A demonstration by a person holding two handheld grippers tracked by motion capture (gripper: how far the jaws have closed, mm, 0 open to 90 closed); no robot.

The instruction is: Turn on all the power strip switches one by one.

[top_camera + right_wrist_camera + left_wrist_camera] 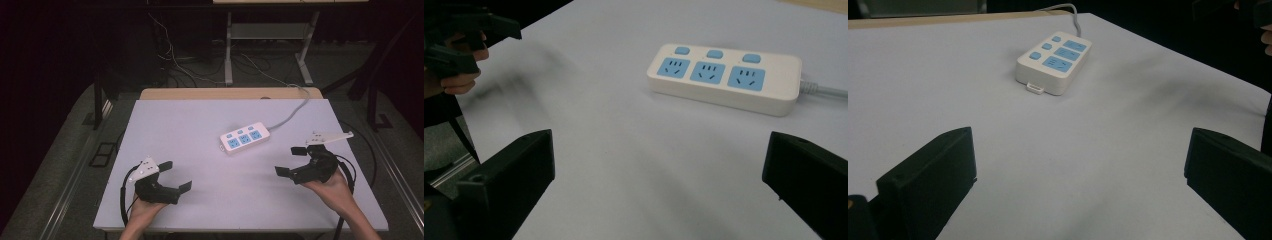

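- Left gripper (175,176) sits at the near left of the table (175,125) in the high view, held in a hand (145,210) that comes in from the bottom edge; its jaws stand wide apart with nothing between them, and a cable loops off its left side.
- Its own view puts the two black jaws far apart at the bottom corners (1078,165), with bare white tabletop (948,75) between them, and the strip (1054,61) ahead seen end-on, its short end with a small white tab turned toward the camera.
- Strip (245,137) lies flat near the middle of the table in the high view, slightly right of centre and set at a slant, well apart from both grippers; its grey cord (292,112) runs off toward the far right corner.
- Sockets are clearest in the right gripper view: three blue sockets in a row on the strip (724,80), each with a blue button beside it, and the cord (824,90) leaving at the right edge.
- Right gripper (289,161) is at the near right in the high view, in the other hand (335,192), jaws also wide and empty.
- Its own view shows its jaws spread at the bottom corners (659,165) over bare table (624,150), the strip ahead, long side on, and the left gripper (479,42) far off at the upper left.
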